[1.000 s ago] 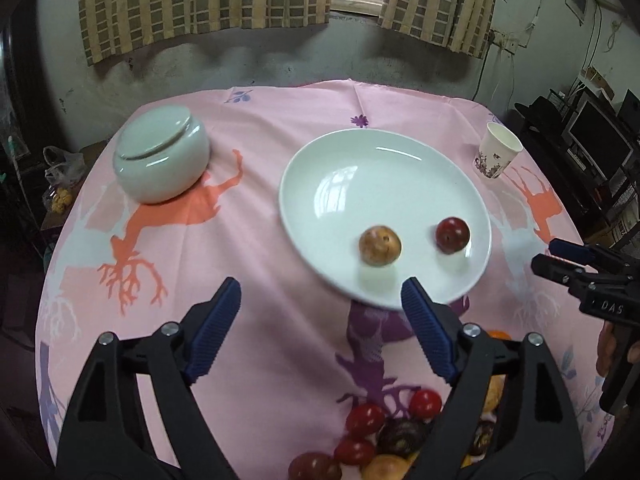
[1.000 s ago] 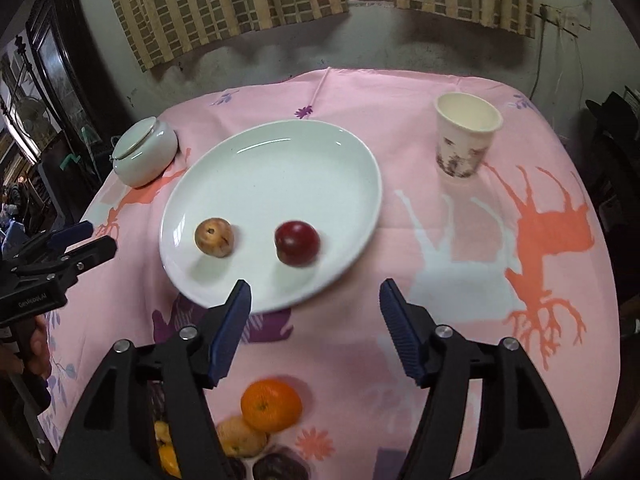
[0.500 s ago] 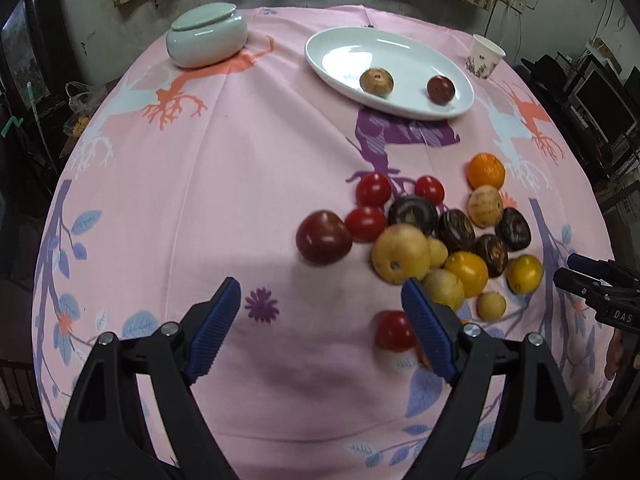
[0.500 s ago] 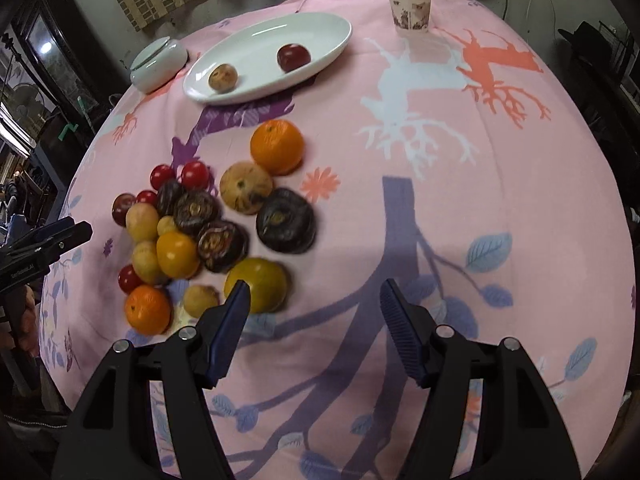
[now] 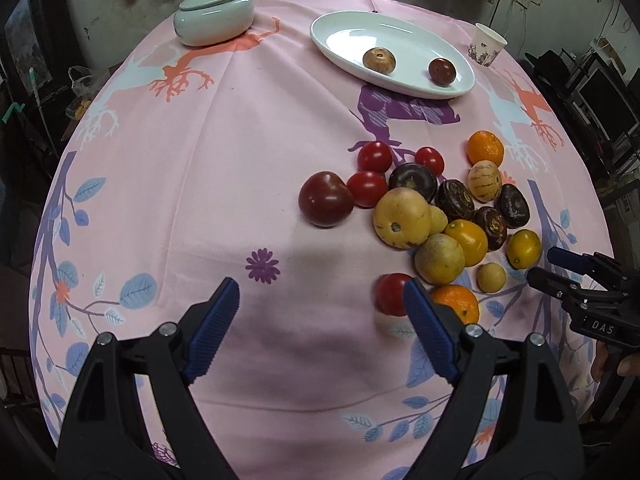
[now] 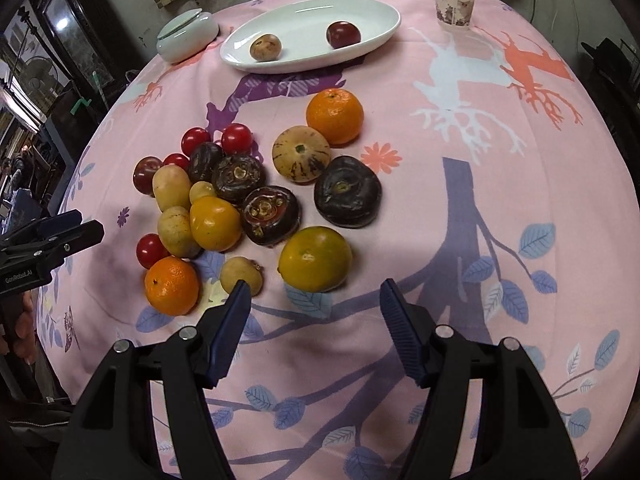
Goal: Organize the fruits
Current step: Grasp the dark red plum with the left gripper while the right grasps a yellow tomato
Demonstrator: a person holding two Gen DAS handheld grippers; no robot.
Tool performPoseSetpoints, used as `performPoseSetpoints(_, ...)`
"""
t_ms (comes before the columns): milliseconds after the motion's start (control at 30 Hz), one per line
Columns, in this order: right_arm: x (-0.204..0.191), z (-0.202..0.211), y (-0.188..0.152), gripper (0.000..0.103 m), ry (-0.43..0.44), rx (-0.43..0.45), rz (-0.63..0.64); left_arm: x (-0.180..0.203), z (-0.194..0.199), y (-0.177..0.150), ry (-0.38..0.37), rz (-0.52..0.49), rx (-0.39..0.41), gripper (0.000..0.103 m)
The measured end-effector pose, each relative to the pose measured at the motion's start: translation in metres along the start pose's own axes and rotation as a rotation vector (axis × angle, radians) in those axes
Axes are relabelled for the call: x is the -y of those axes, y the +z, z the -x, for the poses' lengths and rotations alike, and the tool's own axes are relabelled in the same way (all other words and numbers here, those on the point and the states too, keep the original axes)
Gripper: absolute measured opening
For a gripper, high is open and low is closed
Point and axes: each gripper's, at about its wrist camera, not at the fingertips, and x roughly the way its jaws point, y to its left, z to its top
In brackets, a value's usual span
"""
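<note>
"DAS" on right tool (image 5: 560,270); "GenRobot.AI" on left tool (image 6: 60,226).

pink tablecloth (image 6: 460,184), white plate (image 6: 376,12), lidded jar (image 6: 188,36), paper cup (image 6: 455,2), loose fruits (image 6: 256,200)

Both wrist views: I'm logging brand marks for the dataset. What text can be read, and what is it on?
"DAS" on the right gripper, on a small white label on its body, seen in the left wrist view.
"GenRobot.AI" on the left gripper, printed on its body, seen in the right wrist view.
The cup carries a pattern; no lettering can be made out.
</note>
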Motion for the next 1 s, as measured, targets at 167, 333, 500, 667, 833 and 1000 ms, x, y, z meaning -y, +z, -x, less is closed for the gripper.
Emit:
performPoseSetpoints(167,-0.003,-0.017,0.006,0.052,-0.022,-0.037,0.018,-0.002,-0.005,0.001,0.002,0.005,-0.01,0.085)
performPoseSetpoints(333,-0.002,-0.024,0.01,0.043,-0.022,-0.039,0.026,-0.003,-0.01,0.002,0.013,-0.003,-0.017,0.086)
performPoseSetpoints(500,0.003,-0.01,0.01,0.042,0.03,-0.035,0.01,-0.007,-0.011,0.011,0.041,-0.008,0.034,0.085)
performPoseSetpoints(667,0.015,-0.003,0.005,0.042,0.034,-0.039,-0.02,-0.003,-0.027,0.023,0.054,-0.072,0.032,0.085)
performPoseSetpoints(833,0.019,0.004,0.005,0.04,0.051,-0.024,-0.035,0.003,-0.048,0.035,0.073,-0.108,0.003,0.077)
performPoseSetpoints(1000,0.018,-0.001,0.008,0.04,0.06,-0.042,-0.026,0.009,-0.063,0.044,0.052,-0.133,-0.019,0.056)
